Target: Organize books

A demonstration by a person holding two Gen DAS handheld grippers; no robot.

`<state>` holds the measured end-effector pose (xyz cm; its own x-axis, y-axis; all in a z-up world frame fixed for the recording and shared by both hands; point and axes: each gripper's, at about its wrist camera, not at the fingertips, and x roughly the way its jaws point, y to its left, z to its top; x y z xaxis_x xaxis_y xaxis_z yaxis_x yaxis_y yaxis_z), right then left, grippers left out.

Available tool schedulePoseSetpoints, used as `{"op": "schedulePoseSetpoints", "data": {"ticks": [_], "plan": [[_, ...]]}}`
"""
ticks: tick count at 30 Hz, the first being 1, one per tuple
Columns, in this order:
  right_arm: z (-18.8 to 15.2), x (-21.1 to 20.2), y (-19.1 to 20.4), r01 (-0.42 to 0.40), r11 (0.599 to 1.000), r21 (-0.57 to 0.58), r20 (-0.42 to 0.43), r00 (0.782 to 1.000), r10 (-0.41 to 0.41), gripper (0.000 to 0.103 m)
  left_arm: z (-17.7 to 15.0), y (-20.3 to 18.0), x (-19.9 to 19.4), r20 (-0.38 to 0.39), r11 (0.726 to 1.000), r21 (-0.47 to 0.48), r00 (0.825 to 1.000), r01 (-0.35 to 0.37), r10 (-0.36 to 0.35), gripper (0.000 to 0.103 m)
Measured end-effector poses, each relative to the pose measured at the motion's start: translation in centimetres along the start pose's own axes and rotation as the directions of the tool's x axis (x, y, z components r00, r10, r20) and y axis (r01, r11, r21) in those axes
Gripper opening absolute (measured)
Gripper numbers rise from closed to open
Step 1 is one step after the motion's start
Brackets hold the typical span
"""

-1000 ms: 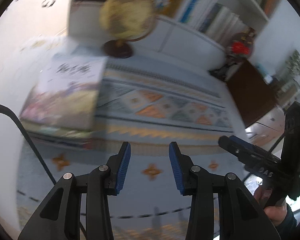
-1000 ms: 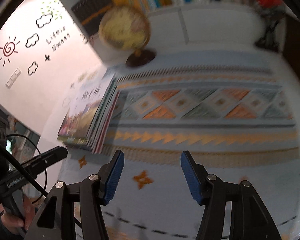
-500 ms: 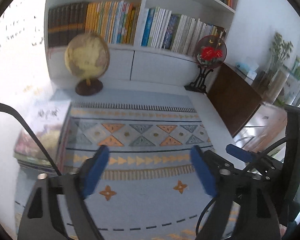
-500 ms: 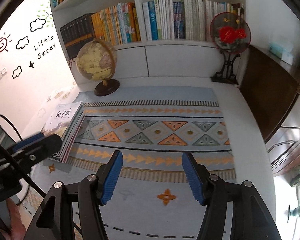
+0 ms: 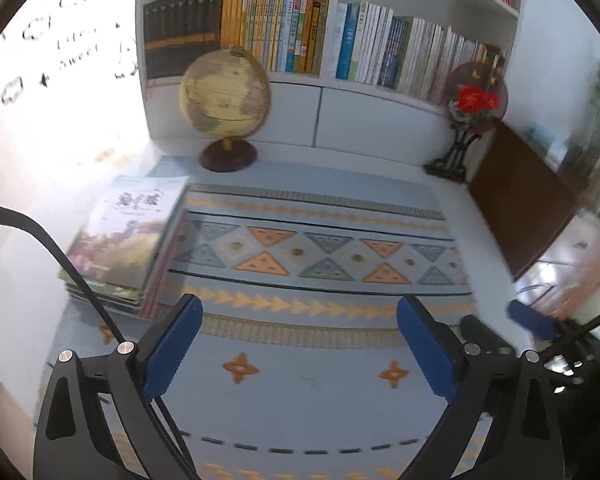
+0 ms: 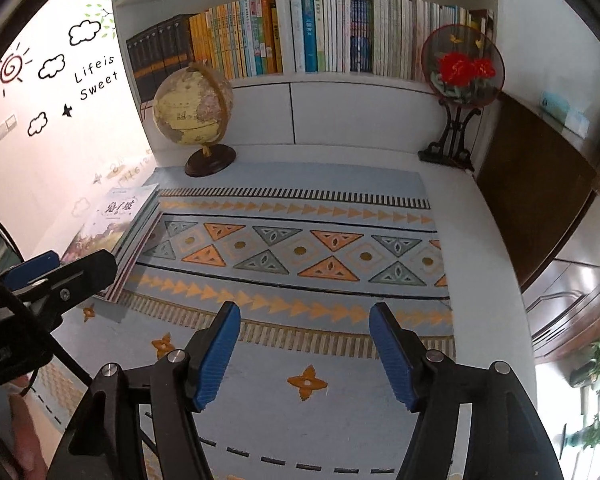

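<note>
A stack of books [image 5: 126, 240] lies on the floor at the left edge of the patterned rug; its top cover is white and illustrated. The stack also shows in the right wrist view [image 6: 118, 232]. Upright books fill the white bookshelf [image 5: 332, 44] [image 6: 284, 36] against the far wall. My left gripper [image 5: 300, 344] is wide open and empty above the rug, to the right of the stack. My right gripper [image 6: 304, 352] is open and empty over the rug's near part. The left gripper's finger [image 6: 76, 276] appears at the left of the right wrist view.
A globe [image 5: 225, 96] [image 6: 192, 108] on a dark base stands before the shelf's left end. A round fan ornament with red flowers [image 5: 474, 100] [image 6: 460, 68] stands at the shelf's right. A dark wooden cabinet [image 6: 540, 200] lines the right side.
Both cameras have tilted up from the rug and now face the bookshelf. My left gripper has opened from narrow to wide. The right gripper has stayed open.
</note>
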<state>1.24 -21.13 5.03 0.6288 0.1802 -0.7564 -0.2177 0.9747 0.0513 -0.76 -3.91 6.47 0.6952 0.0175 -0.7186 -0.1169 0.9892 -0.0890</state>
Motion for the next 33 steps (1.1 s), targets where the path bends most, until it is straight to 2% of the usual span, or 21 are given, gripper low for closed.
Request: {"op": "schedulePoseSetpoints", "data": {"ticks": [4, 6, 8, 10, 12, 14, 17, 20, 26, 33], "plan": [[-0.7, 0.0, 0.3, 0.030, 0.999, -0.031, 0.025, 0.999, -0.029, 0.065, -0.6, -1.6, 0.3, 0.033, 0.988, 0.124, 0.996, -0.090, 0.087, 0.101], [-0.9, 0.3, 0.5, 0.051, 0.997, -0.056, 0.012, 0.999, -0.050, 0.065, -0.6, -2.3, 0.9, 0.019, 0.979, 0.165, 0.992, -0.123, 0.122, 0.101], [-1.1, 0.6, 0.4, 0.050, 0.997, -0.059, -0.014, 0.999, -0.051, 0.066, -0.3, -3.0, 1.4, 0.035, 0.962, 0.213, 0.986, -0.170, 0.166, 0.101], [-1.2, 0.8, -0.1, 0.045, 0.998, -0.053, -0.032, 0.998, -0.047, 0.066, 0.1, -3.9, 1.5, 0.085, 0.934, 0.265, 0.971, -0.239, 0.224, 0.101], [-1.4, 0.8, -0.8, 0.050, 0.998, -0.037, -0.039, 0.998, -0.052, 0.066, 0.8, -4.3, 1.5, 0.100, 0.926, 0.278, 0.966, -0.255, 0.236, 0.101], [-1.5, 0.6, -1.4, 0.047, 0.999, -0.016, -0.040, 0.998, -0.048, 0.066, 1.3, -4.4, 1.7, 0.059, 0.939, 0.253, 0.973, -0.232, 0.225, 0.101], [-1.7, 0.5, -2.2, 0.050, 0.999, 0.008, -0.046, 0.998, -0.050, 0.066, 1.5, -4.5, 2.5, -0.027, 0.966, 0.209, 0.987, -0.151, 0.160, 0.101], [-2.1, 0.4, -2.9, 0.064, 0.998, 0.018, -0.053, 0.997, -0.063, 0.066, 0.7, -5.1, 3.1, -0.075, 0.974, 0.206, 0.991, -0.092, 0.109, 0.101], [-2.7, 0.4, -3.7, 0.075, 0.997, 0.028, -0.070, 0.995, -0.073, 0.066, -1.0, -6.3, 3.9, -0.122, 0.973, 0.224, 0.989, -0.054, 0.083, 0.101], [-2.9, 0.3, -3.8, 0.091, 0.996, 0.019, -0.071, 0.993, -0.090, 0.066, -1.0, -6.3, 3.5, -0.121, 0.977, 0.209, 0.990, -0.044, 0.070, 0.101]]}}
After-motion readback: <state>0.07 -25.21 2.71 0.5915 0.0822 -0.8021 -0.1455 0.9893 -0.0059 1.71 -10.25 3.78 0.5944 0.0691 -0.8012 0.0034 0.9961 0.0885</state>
